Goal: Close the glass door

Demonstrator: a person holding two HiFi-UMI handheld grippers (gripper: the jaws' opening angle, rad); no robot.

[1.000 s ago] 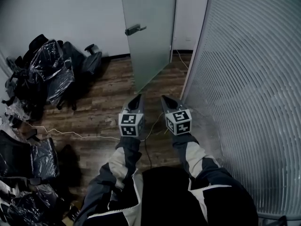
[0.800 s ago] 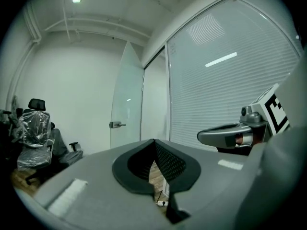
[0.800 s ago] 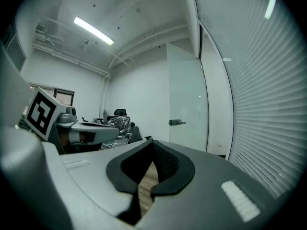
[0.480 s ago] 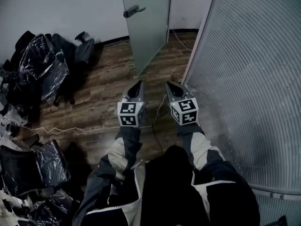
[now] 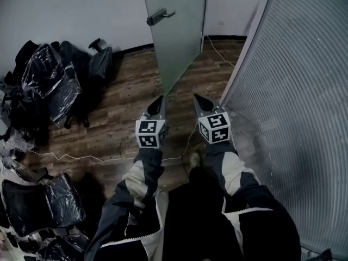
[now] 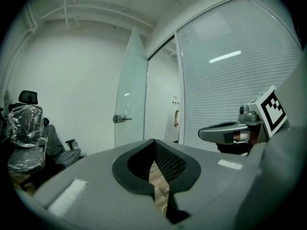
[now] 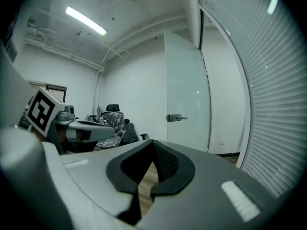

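Note:
The frosted glass door (image 5: pixel 176 37) stands ajar at the top middle of the head view, with its metal lever handle (image 5: pixel 159 17) on the left face. My left gripper (image 5: pixel 159 99) and right gripper (image 5: pixel 199 98) are held side by side over the wooden floor, pointing at the door and well short of it. Both are shut with nothing between the jaws. In the left gripper view the door (image 6: pixel 130 104) and handle (image 6: pixel 121 119) lie ahead past the tips of the left gripper (image 6: pixel 153 142). In the right gripper view the door (image 7: pixel 187 95) and handle (image 7: pixel 175 118) show beyond the right gripper (image 7: pixel 153 142).
A ribbed glass partition (image 5: pixel 293 91) runs along the right. Plastic-wrapped office chairs (image 5: pixel 49 75) crowd the left side. A thin cable (image 5: pixel 81 157) trails over the wooden floor beneath my arms, and another runs by the door's foot.
Both grippers have moved forward together toward the door, which now sits nearer to them. The jaws stayed shut.

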